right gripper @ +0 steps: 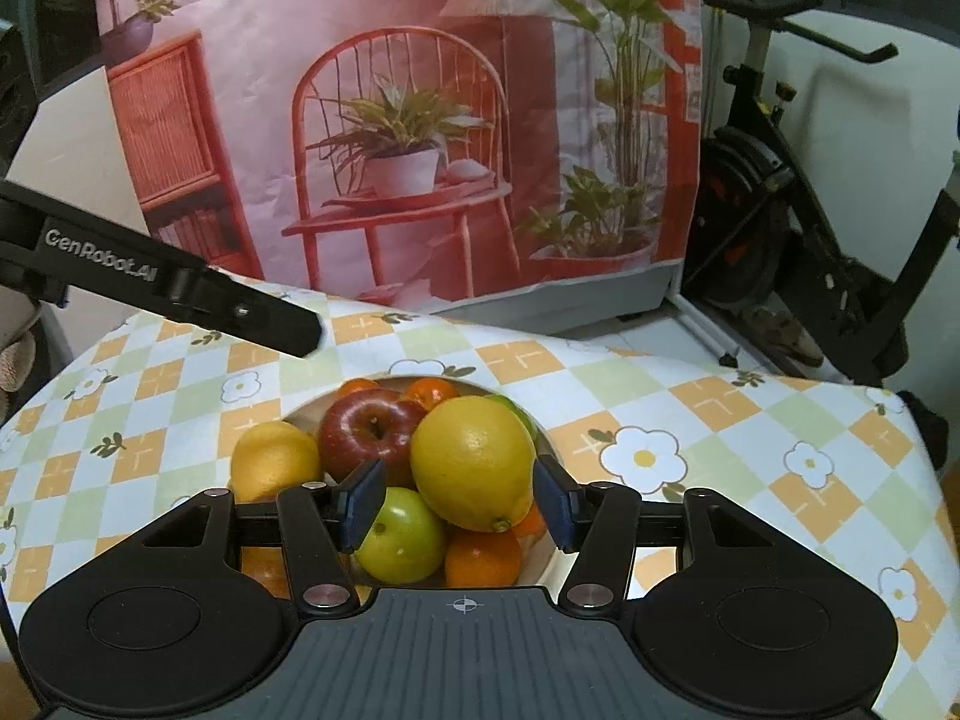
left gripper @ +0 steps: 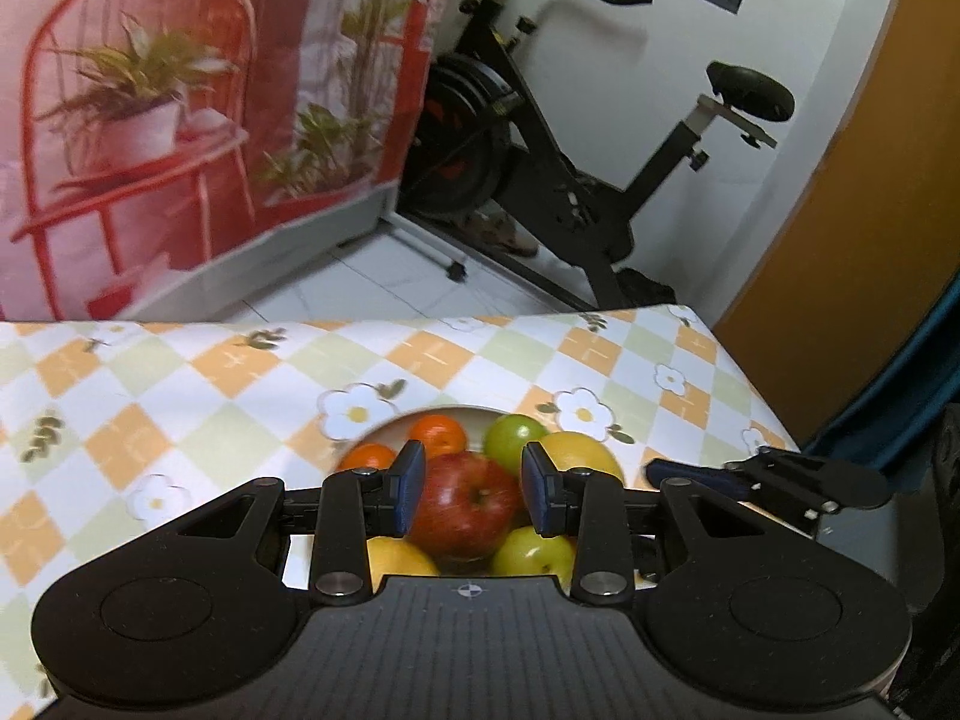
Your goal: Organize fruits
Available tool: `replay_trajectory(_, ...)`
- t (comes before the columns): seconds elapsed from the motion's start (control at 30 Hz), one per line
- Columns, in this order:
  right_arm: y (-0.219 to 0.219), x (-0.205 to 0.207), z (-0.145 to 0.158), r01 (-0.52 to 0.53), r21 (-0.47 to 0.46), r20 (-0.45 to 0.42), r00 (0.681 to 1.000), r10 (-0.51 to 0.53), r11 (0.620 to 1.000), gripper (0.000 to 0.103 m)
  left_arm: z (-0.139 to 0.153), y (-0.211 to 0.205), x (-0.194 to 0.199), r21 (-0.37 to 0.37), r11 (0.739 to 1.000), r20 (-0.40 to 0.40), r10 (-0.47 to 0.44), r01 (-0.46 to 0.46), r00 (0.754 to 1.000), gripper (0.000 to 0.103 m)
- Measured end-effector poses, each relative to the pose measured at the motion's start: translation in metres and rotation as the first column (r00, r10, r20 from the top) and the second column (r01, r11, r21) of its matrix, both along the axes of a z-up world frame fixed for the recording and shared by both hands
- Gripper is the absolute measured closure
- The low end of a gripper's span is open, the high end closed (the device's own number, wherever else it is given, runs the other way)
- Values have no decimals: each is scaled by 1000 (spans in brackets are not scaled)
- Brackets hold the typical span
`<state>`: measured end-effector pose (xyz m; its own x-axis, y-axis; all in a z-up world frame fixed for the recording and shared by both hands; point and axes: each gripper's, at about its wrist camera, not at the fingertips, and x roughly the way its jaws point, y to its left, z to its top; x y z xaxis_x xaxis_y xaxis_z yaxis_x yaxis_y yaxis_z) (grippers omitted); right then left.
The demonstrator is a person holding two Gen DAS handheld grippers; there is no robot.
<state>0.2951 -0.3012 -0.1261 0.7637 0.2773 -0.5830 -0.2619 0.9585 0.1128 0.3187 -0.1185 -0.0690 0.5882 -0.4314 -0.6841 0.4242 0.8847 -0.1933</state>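
Left gripper (left gripper: pixel 474 492): matte black linkage arms, flat blue rubbery pads, jaws parted about as wide as the glossy red apple (left gripper: pixel 465 507) framed between them; contact with the skin cannot be judged, nothing lifted. Right gripper (right gripper: pixel 459 501): same build, jaws spread wide to either side of a large yellow lemon (right gripper: pixel 473 461) with pebbled rind and a small nipple tip, pads just beside it with a gap visible on each side. All fruit sits heaped in a pale round shallow bowl (right gripper: pixel 306 411) on the table. In the pile, from the right wrist view: a second, rounder yellow lemon (right gripper: pixel 273 459) at the left edge, a smooth green apple (right gripper: pixel 403 534) low in front, a small orange tangerine (right gripper: pixel 483 558) beside it, two more tangerines at the far rim. The red apple has a dark stem hollow and faint yellow streaks. Beneath the bowl, a tablecloth (right gripper: pixel 720 420) with orange, green and white diamond checks and white daisy prints, slightly sheeny. Beyond the table, a crinkled pink printed backdrop (right gripper: pixel 390 120) showing a red chair and potted plants, and a black exercise bike (left gripper: pixel 570 150) on white floor tiles.
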Motion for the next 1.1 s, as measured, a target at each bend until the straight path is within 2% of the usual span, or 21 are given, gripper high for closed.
replay_trajectory(0.2,6,-18,19,13,-9,40,999,-13,1000,49,20,24,-19,15,999,69,42,-43,997,62)
replay_trajectory(0.27,8,-24,26,20,-7,55,998,-20,1000,47,28,31,-29,25,998,103,52,-55,993,55)
replay_trajectory(0.33,9,-31,34,31,-4,73,997,-31,1000,42,36,38,-37,31,997,133,61,-66,989,52)
replay_trajectory(0.4,12,-39,43,48,-2,89,995,-47,999,35,44,45,-48,34,995,164,83,-90,983,44)
replay_trajectory(0.47,15,-49,53,57,7,108,992,-58,998,24,52,51,-58,26,993,198,104,-111,975,29)
replay_trajectory(0.53,17,-60,62,63,18,136,989,-64,998,10,61,58,-71,13,992,237,117,-123,964,22)
replay_trajectory(0.57,17,-64,66,64,23,145,987,-67,998,7,64,59,-76,12,991,248,123,-130,961,13)
replay_trajectory(0.63,19,-75,75,71,32,158,985,-75,997,1,72,63,-87,8,989,271,142,-150,952,3)
replay_trajectory(0.7,18,-84,83,74,43,163,983,-80,996,1,79,67,-98,2,987,297,155,-163,942,0)
replay_trajectory(0.9,14,-102,100,115,96,171,977,-130,989,0,97,69,-129,27,982,400,159,-185,903,0)
replay_trajectory(1.1,11,-122,120,154,119,193,965,-175,981,1,116,72,-152,-21,980,434,187,-198,881,0)
